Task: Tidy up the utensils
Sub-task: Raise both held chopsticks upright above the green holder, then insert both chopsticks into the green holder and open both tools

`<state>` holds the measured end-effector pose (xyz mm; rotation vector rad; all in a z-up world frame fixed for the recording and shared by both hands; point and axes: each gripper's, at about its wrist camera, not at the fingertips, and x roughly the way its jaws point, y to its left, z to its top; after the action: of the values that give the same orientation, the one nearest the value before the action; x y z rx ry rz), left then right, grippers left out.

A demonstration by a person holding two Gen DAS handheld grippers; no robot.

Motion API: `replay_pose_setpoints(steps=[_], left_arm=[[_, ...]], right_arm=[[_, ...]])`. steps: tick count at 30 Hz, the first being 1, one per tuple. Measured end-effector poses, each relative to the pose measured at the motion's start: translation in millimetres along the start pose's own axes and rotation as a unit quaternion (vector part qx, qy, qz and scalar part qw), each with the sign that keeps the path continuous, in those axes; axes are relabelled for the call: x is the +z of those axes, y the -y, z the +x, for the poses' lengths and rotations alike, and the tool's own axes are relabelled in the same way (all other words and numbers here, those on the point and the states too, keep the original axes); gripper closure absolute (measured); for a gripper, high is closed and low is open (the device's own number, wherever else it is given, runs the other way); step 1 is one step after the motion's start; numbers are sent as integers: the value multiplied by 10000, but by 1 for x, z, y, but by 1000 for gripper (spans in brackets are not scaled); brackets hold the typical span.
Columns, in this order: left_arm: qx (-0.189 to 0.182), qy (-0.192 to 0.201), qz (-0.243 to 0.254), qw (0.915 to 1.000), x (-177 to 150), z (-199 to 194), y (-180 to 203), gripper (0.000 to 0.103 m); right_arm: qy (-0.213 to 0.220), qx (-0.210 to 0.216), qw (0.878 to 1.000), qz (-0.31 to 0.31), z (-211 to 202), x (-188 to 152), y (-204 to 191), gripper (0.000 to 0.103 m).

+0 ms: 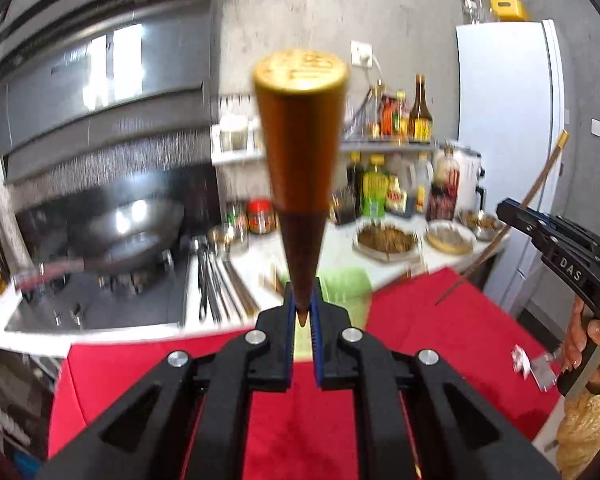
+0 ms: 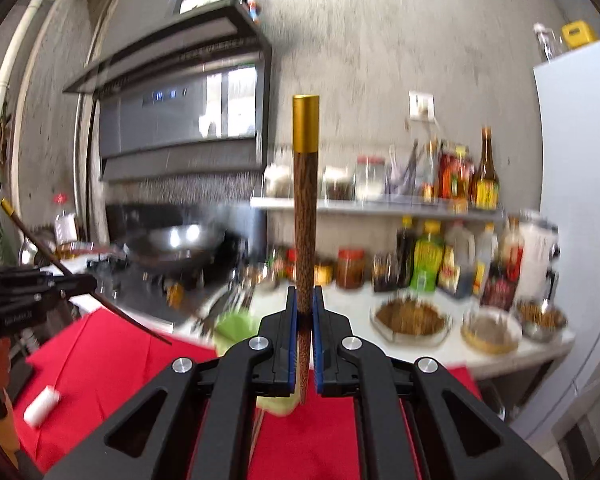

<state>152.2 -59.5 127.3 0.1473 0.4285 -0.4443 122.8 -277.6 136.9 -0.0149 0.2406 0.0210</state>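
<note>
My left gripper is shut on a brown wooden chopstick with a gold cap, which points up toward the camera. My right gripper is shut on a matching gold-capped chopstick, held upright. Each gripper shows in the other's view: the right gripper with its chopstick at the right edge, the left gripper with its chopstick at the left edge. Both are above a red cloth. A green holder stands beyond the grippers.
A white counter holds dishes of food, sauce bottles and loose utensils beside a stove with a wok. A white fridge stands at the right. A small white roll lies on the cloth.
</note>
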Motion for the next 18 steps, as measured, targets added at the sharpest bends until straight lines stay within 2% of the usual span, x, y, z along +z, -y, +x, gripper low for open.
replay_pose_setpoints(steps=[4, 10, 13, 18], left_arm=[[1, -11, 120, 9999, 28, 40, 7, 96], [-173, -444, 141, 9988, 29, 110, 10, 96], [-165, -610, 130, 9979, 26, 134, 6, 96], [-154, -595, 103, 9981, 34, 145, -3, 96]], right_arm=[[120, 161, 9998, -11, 40, 25, 2, 96], [-84, 440, 9989, -135, 99, 18, -2, 96], [-8, 484, 9987, -184, 109, 18, -2, 96], [374, 587, 9973, -238, 109, 58, 2, 96]])
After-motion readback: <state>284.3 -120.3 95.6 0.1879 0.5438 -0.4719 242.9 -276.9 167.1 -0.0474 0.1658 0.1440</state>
